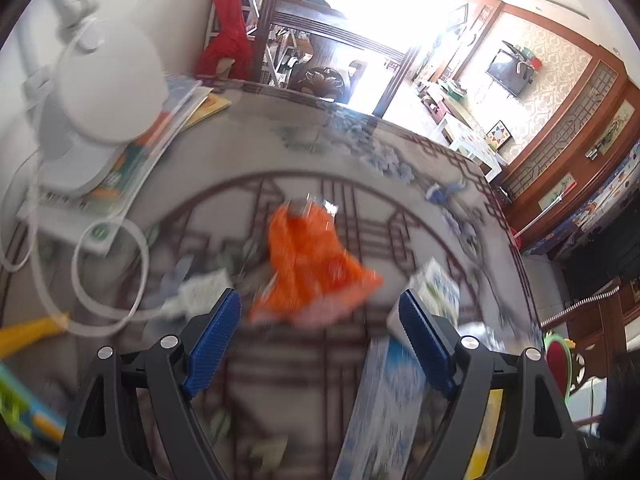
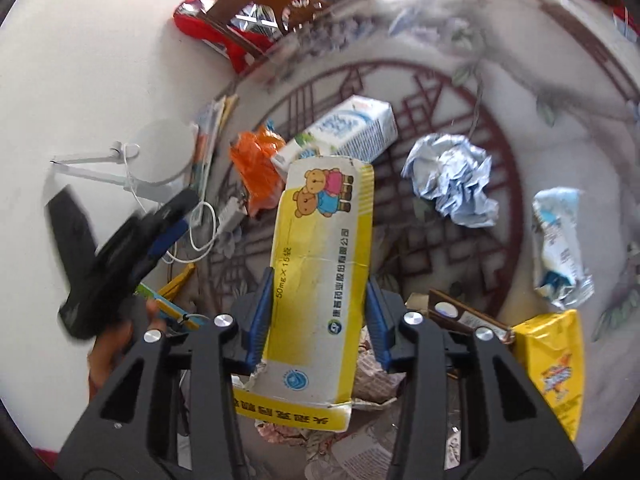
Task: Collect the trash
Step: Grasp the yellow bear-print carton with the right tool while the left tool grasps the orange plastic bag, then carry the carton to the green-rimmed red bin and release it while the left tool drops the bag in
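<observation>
trash lies scattered over a patterned tabletop (image 1: 280, 152). left wrist view, blurred: the left gripper (image 1: 320, 316) hangs spread apart and empty, its blue fingers (image 1: 212, 344) on either side of bare tabletop. just ahead of them lies a crumpled orange plastic bag (image 1: 308, 264). a small carton (image 1: 440, 288) sits beside the right-hand finger, whether touching i cannot tell. at the left, a white desk lamp (image 1: 104, 92) stands on books, its cord looped nearby. the bag looks light, soft and slippery; it is best pinched at a bunched fold near the middle rather than at a loose edge.

right wrist view: the right gripper (image 2: 320, 292) is clenched on a flattened yellow medicine box (image 2: 320, 248) printed with cartoon bears, a finger pressing each long edge. the box looks like thin card, light and easily crushed, with a torn near end, so a gentle squeeze across its width suits it. beyond it lie a white and blue milk carton (image 2: 352, 128), the orange bag, a ball of crumpled pale blue paper (image 2: 452, 176), a squashed white pouch (image 2: 560, 240) and a yellow drink carton (image 2: 552, 368). crumpled newspaper (image 2: 372, 384) lies underneath the box. the left gripper shows at the left edge, blurred, with a hand below it.
</observation>
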{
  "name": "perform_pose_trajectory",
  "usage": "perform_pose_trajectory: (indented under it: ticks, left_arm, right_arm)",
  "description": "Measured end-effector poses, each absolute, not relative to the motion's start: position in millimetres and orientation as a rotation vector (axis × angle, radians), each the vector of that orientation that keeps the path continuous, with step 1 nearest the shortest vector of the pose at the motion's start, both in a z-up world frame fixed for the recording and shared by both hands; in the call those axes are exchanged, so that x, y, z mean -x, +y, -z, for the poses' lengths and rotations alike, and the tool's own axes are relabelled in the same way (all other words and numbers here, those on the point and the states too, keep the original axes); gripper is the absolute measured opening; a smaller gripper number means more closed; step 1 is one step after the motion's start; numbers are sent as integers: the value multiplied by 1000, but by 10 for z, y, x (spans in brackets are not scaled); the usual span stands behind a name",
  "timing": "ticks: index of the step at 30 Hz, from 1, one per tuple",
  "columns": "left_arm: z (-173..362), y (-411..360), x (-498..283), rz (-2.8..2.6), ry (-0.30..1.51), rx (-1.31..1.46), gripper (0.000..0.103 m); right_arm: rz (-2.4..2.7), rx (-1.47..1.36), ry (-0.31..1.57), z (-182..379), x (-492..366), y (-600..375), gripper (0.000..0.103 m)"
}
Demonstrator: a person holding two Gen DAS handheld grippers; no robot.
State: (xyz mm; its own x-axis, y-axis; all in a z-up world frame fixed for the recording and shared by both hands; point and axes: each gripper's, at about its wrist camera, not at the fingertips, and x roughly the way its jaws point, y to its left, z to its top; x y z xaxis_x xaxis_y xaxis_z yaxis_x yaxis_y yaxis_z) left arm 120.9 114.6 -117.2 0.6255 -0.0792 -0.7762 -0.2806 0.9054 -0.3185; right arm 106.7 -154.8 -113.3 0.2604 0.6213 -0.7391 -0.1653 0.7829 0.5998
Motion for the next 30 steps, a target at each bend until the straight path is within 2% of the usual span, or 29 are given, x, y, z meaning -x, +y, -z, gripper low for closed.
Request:
perform_pose_trajectory:
  ticks: [7,9,10,12,13,15,18,30]
  left_arm:
    - [1531,1142,-1951,-142,996,471,78]
    - [1591,1109,-2032,-133,1008,466,75]
    - [1621,1097,-2053,-122,1015,464,64]
    - [1663,1125,-2060,-101,1009,467,57]
    - [1653,1115,-2054,-88,1001,464,50]
    - [1611,1111,-2017,-71,990,462,48]
    - [1429,1114,-1871,-77,935,450,39]
    - [552,845,-713,-8,730,460,37]
  right_arm:
    - [-537,-427,1144,954,-1007,-1664,41]
    - [-532,-422,1142,946,-998,-1664,41]
    - [-533,-427,1142,930,-977,-1698,41]
    - [-536,-430,1138,901,-952,-1714,41]
    - [-536,-424,1135,887,-950,-1703,41]
    - [-537,-404,1121,838,-934,-1681,41]
    - [-545,-379,1092,753,-865,-1668,41]
    - [-534,-363,976,428,-504,-1826,41]
